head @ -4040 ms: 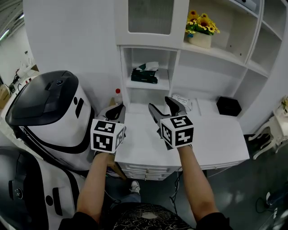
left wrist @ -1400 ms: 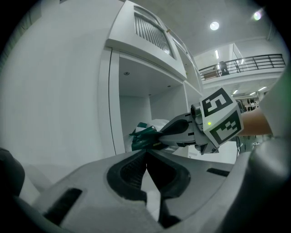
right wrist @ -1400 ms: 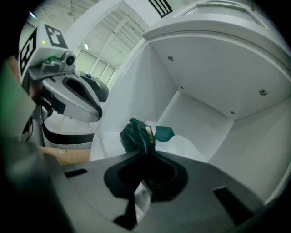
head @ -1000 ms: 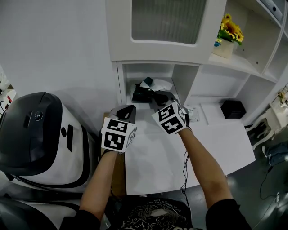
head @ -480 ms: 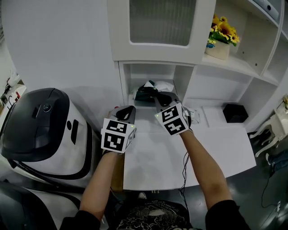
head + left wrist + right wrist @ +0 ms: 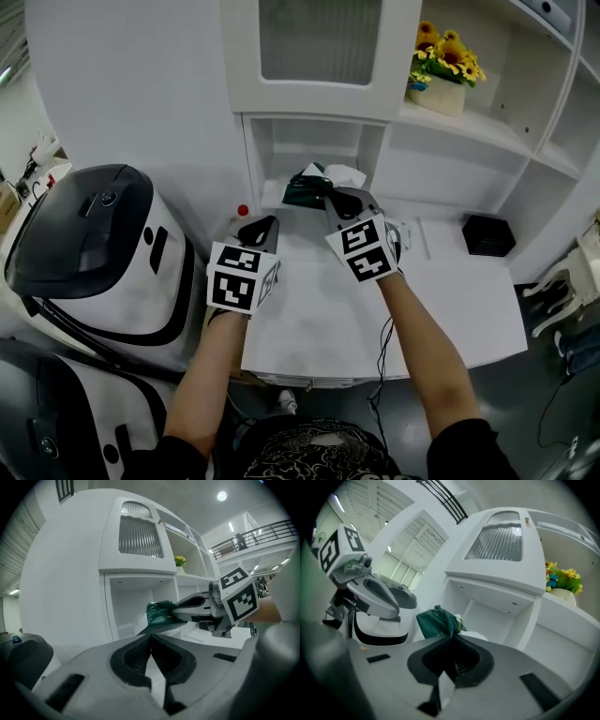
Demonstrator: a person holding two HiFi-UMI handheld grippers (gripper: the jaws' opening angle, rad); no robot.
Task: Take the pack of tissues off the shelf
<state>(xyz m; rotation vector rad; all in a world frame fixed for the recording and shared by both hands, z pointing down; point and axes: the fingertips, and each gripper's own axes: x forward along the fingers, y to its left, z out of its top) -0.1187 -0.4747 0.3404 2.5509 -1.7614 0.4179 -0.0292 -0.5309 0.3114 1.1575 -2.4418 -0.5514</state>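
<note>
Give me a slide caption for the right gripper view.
Right tongs clamped on the green tissue pack, in front of the white shelf.

Pack of tissues (image 6: 302,190) at shelf (image 6: 270,195) front; flowers (image 6: 445,52) on ledge (image 6: 478,128) to its right

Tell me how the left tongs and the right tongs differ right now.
The right tongs pinch the green pack of tissues, while the left tongs pinch nothing. The right tongs reach up to the shelf opening, whereas the left tongs hang lower, over the white desk, short of that opening. What they share: both have their jaws together.
</note>
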